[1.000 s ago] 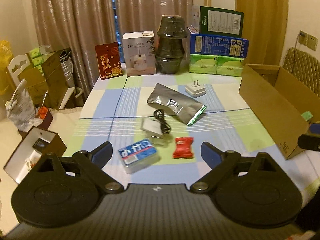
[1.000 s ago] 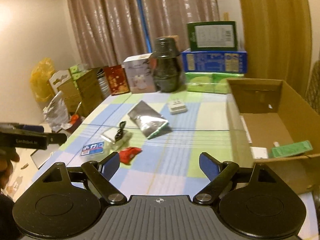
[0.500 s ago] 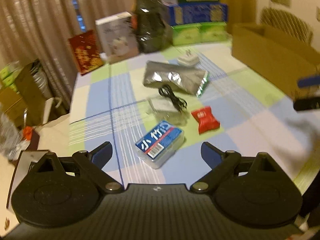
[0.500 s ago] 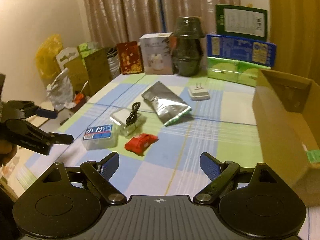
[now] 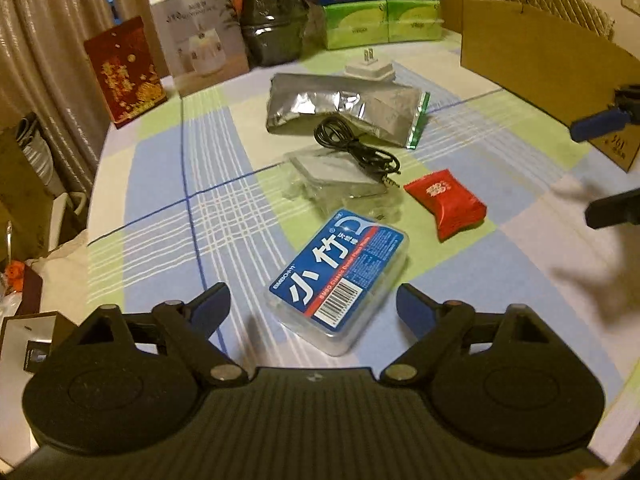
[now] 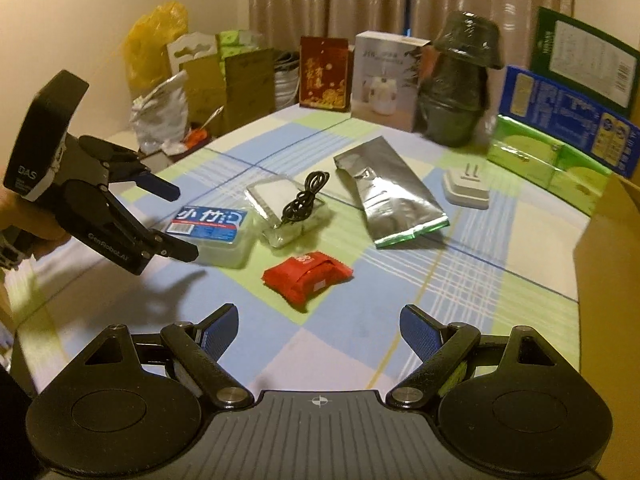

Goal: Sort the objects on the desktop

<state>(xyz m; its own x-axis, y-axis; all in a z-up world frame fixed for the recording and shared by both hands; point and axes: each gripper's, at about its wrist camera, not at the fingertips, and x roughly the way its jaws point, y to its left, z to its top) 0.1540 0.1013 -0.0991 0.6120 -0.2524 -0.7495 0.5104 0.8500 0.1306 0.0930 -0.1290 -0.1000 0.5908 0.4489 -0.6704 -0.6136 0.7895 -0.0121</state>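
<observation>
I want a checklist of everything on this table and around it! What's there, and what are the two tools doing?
Surface: checked tablecloth, flat.
Job's things: blue-labelled plastic box nearest the left tool; red packet; silver foil pouch; white plug adapter; clear bag.
Clutter: red box, white carton, dark pots, green tissue packs along the far edge.
Tools: left tool open, over the blue-labelled box; right tool open, facing the red packet.
Cables: black cable coiled on the clear bag.
Surroundings: cardboard box, curtains.
</observation>
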